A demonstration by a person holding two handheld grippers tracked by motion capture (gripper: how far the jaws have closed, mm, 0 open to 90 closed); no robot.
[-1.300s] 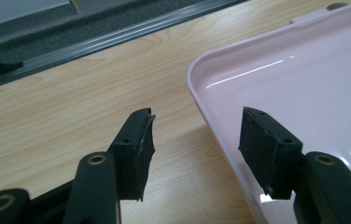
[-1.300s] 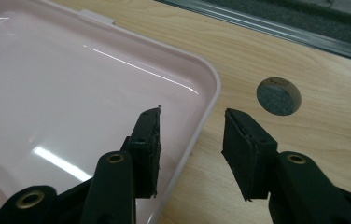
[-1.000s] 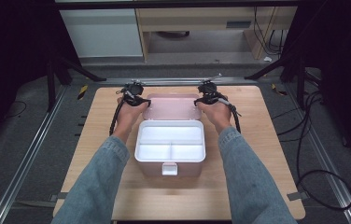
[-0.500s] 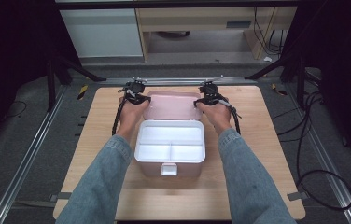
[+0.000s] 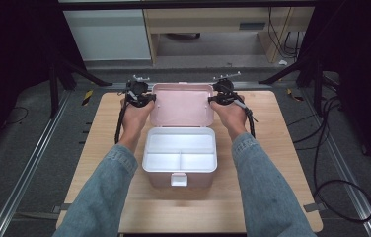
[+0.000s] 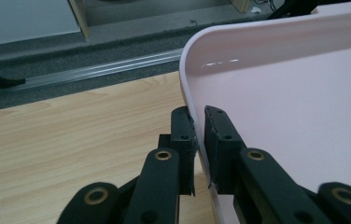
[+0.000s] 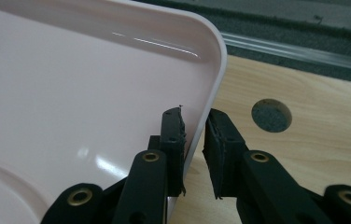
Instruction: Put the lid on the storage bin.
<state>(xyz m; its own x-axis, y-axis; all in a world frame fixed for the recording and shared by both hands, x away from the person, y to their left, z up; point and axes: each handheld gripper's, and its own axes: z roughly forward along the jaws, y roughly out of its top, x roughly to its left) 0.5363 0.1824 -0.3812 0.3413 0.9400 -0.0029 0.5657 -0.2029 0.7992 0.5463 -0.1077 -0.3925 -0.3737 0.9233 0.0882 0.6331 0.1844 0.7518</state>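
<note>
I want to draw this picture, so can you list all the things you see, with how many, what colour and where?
box: one, white inside with three compartments, middle of table, open.
lid: one, pink, raised behind the box, edges between the tongs.
table: one, light wood, under everything.
cables: several, black, floor at right.
sleeves: two, blue denim, bottom.
left tongs: black, shut on the lid's left edge.
right tongs: black, around the lid's right edge, just been closing.

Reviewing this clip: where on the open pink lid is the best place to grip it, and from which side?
Grip the lid by its thin side rims, one gripper per edge, coming in from outside. The left gripper and right gripper already straddle those rims.
</note>
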